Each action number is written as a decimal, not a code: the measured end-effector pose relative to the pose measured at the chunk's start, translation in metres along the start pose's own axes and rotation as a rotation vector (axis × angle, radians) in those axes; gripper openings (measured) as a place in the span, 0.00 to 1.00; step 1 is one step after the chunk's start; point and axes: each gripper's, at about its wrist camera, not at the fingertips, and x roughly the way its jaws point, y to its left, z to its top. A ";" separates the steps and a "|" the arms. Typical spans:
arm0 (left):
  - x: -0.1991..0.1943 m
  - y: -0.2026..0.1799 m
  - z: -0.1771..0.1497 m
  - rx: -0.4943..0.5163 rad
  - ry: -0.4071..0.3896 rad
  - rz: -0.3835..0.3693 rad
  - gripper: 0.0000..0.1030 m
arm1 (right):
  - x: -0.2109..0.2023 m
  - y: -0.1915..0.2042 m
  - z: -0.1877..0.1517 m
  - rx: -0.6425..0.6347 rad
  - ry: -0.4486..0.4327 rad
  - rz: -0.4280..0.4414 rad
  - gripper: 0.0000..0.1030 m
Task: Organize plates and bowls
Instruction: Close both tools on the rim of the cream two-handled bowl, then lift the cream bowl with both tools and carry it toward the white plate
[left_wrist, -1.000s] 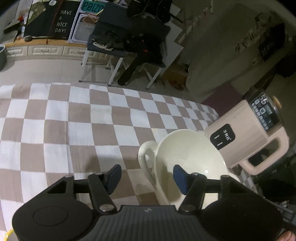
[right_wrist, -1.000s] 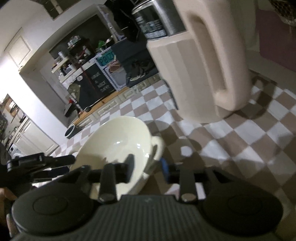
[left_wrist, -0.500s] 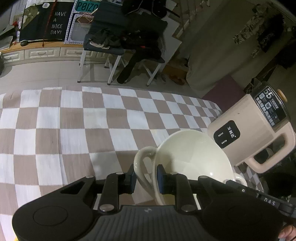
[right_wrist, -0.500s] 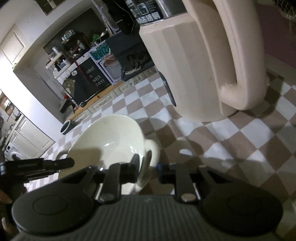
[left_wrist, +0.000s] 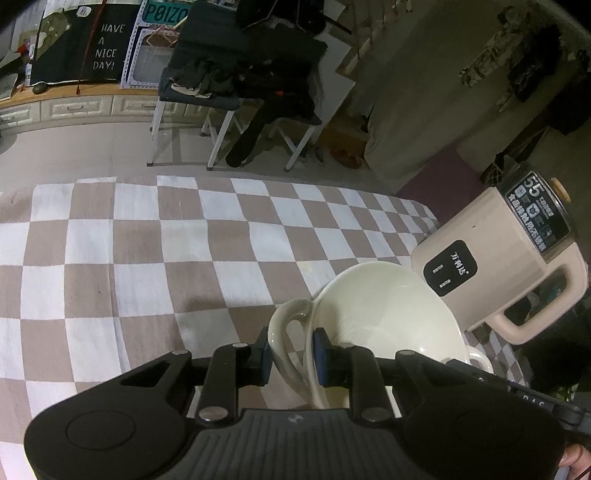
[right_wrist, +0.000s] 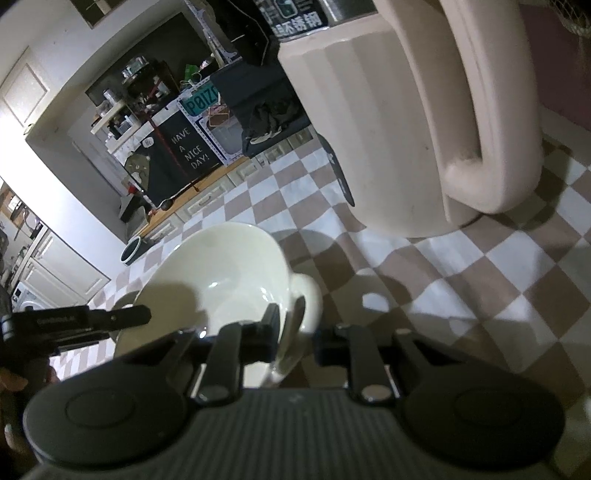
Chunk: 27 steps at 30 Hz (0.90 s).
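1. A slip could happen when the cream bowl (left_wrist: 384, 317) is lifted. It is held only by its two thin loop handles, so a tug that is not even on both sides could tip it.
2. The pink kettle-like machine (left_wrist: 498, 266) stands just beside the bowl, toward the right of the left wrist picture. It could be bumped if the bowl is swung that way.
3. The bowl is seen low in the middle of both pictures, on the checked cloth (left_wrist: 147, 258).
4. The left gripper (left_wrist: 290, 356) is nearly closed. Its blue pads are pressed on the near handle (left_wrist: 286, 332), one on each side of the loop.
5. The right gripper (right_wrist: 295, 338) is also nearly closed. The other handle (right_wrist: 306, 302) is held between its jaws, though the right pad is partly hidden in shadow.
6. The tip of the left gripper is also seen at the left edge of the right wrist picture.
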 end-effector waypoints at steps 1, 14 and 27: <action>-0.001 0.001 -0.001 -0.010 -0.005 -0.003 0.23 | 0.000 0.003 0.000 -0.017 -0.003 -0.009 0.22; -0.029 -0.013 -0.011 -0.019 -0.040 -0.001 0.22 | -0.020 0.010 0.003 -0.047 -0.029 -0.006 0.22; -0.136 -0.059 -0.029 0.014 -0.136 -0.024 0.22 | -0.105 0.039 -0.003 -0.090 -0.142 0.018 0.22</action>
